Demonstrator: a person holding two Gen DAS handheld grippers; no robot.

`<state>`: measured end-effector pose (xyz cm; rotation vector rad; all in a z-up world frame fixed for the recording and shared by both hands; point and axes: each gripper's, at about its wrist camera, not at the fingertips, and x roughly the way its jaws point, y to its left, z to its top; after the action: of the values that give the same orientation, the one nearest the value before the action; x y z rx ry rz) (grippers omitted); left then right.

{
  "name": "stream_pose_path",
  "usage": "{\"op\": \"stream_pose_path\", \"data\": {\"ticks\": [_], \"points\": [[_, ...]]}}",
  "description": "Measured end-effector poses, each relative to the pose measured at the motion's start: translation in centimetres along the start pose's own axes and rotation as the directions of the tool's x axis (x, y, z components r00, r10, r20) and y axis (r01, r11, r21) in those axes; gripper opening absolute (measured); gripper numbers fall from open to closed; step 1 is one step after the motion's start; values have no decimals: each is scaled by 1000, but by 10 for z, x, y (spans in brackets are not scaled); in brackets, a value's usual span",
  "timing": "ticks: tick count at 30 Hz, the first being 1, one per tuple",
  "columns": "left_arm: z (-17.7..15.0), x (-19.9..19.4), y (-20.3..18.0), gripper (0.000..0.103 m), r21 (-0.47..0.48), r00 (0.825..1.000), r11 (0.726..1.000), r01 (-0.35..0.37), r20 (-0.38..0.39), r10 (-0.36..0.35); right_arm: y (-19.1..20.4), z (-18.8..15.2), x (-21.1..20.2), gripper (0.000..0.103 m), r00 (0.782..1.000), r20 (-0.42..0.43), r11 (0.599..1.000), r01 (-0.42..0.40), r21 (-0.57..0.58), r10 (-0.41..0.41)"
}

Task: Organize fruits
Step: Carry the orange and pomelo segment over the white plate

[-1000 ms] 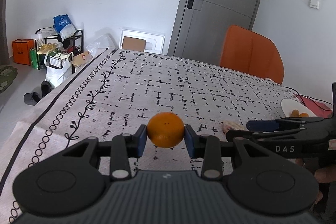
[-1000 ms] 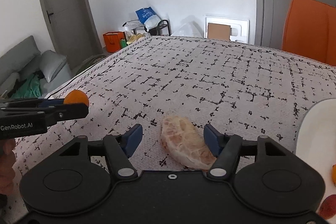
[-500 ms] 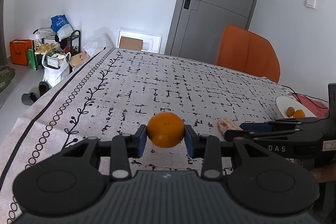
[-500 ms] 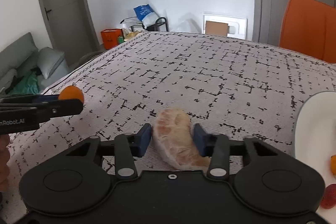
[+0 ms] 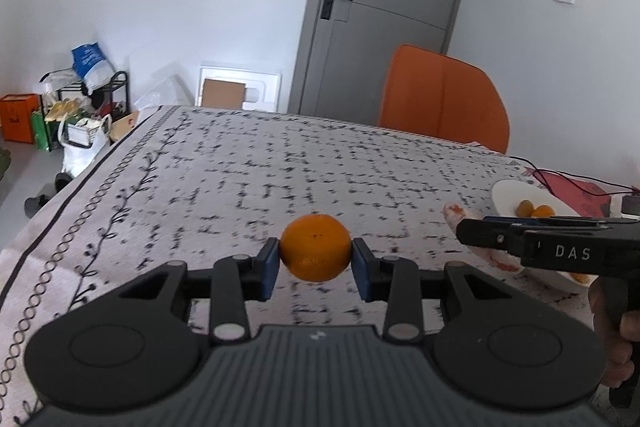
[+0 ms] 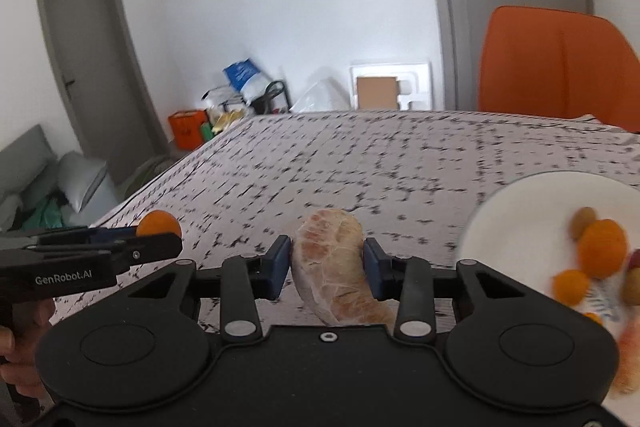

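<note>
My left gripper (image 5: 315, 265) is shut on a small round orange (image 5: 315, 247), held just above the patterned tablecloth. My right gripper (image 6: 327, 265) is shut on a peeled pale pomelo segment (image 6: 334, 267), lifted off the cloth. In the left wrist view the right gripper (image 5: 464, 231) reaches in from the right, the segment's tip (image 5: 454, 209) showing past it. In the right wrist view the left gripper (image 6: 168, 239) comes in from the left with the orange (image 6: 159, 222). A white plate (image 6: 516, 203) to the right holds several small fruits, among them an orange (image 6: 602, 247).
The table (image 5: 320, 163) wears a white cloth with black marks and a vine border at its left edge. An orange chair (image 5: 442, 99) stands behind the far edge. Red fabric and cables (image 5: 568, 185) lie beyond the plate (image 5: 508, 189). A hand (image 5: 616, 343) grips the right tool.
The right gripper closed on the pomelo segment and lifted it toward the plate, which now shows more. The left gripper stayed shut on the orange and shifted slightly.
</note>
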<state>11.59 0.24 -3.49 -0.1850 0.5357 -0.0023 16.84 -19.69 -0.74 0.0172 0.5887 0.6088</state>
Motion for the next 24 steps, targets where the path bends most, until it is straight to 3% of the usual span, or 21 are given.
{"op": "stream_pose_path", "data": {"ticks": [22,24], "points": [[6,12,-49,37,73,998,996,55,-4,-55,-66,4,-26,37,987,78,984,132,115,-142],[7,13,-52,37,77,998,995,56,-4,-56,-71,4,-26,41,984,82,981,144,127,-155]]}}
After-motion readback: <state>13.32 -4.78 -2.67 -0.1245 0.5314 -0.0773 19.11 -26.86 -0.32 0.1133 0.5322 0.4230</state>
